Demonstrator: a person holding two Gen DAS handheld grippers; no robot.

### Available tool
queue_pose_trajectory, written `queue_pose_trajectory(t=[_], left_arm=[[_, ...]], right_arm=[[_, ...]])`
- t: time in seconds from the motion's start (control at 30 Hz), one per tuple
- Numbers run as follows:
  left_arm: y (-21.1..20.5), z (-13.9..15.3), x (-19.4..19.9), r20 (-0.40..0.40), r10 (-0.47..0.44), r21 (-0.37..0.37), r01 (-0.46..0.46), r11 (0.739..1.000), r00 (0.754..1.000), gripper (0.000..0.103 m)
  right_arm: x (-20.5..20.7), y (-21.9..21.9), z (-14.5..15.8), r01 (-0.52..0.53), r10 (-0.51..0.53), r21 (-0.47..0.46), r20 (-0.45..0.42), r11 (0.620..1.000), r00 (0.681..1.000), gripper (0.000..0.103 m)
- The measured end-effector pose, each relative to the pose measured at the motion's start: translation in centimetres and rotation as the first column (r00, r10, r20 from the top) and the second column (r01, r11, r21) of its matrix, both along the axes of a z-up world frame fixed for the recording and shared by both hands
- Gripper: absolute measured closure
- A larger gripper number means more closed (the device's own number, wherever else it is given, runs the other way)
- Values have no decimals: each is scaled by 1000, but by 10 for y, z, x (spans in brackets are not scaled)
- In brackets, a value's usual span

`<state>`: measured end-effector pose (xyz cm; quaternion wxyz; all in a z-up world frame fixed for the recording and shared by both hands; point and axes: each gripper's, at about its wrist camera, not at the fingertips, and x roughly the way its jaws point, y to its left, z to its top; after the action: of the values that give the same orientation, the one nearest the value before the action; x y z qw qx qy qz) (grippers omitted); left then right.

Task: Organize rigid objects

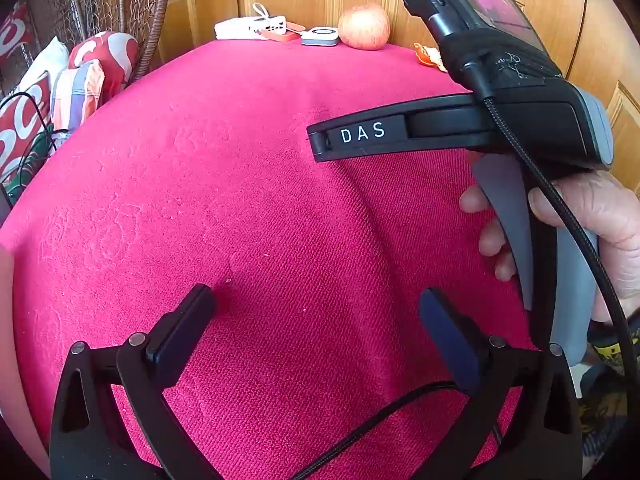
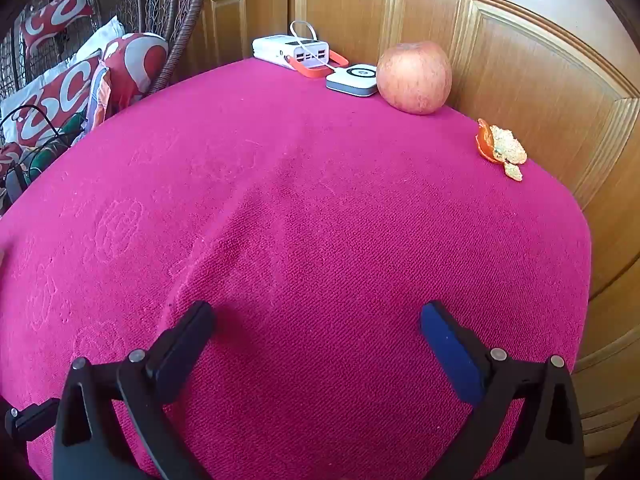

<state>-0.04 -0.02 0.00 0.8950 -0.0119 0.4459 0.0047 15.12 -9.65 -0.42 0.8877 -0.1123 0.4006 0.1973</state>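
Observation:
Along the far edge of a table under a magenta cloth (image 2: 320, 208) lie a white power bank (image 2: 290, 52) with an orange strap, a small white and grey square pad (image 2: 352, 78) and a reddish apple (image 2: 414, 78). A piece of orange peel (image 2: 500, 148) lies near the right edge. My right gripper (image 2: 316, 316) hovers open over bare cloth, well short of these things. My left gripper (image 1: 316, 300) is open too, with nothing between its pads. In the left wrist view, the apple (image 1: 364, 26) and power bank (image 1: 250, 28) show far off, and a hand (image 1: 600, 232) holds the right tool.
Wooden panelled doors (image 2: 540, 80) stand right behind the table and along its right side. A wicker hanging chair (image 2: 176, 20) with red and white cushions (image 2: 60, 92) stands off the left edge. A black cable (image 1: 360, 432) trails by the left gripper.

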Motion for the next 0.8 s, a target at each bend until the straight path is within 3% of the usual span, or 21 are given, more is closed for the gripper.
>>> queue_pose_trajectory(t=[0.8], left_arm=[[1, 0, 1, 1, 0, 0, 0, 1000, 1000, 0]], right_arm=[[-4, 4, -2, 2, -2, -3, 9, 1000, 1000, 0]])
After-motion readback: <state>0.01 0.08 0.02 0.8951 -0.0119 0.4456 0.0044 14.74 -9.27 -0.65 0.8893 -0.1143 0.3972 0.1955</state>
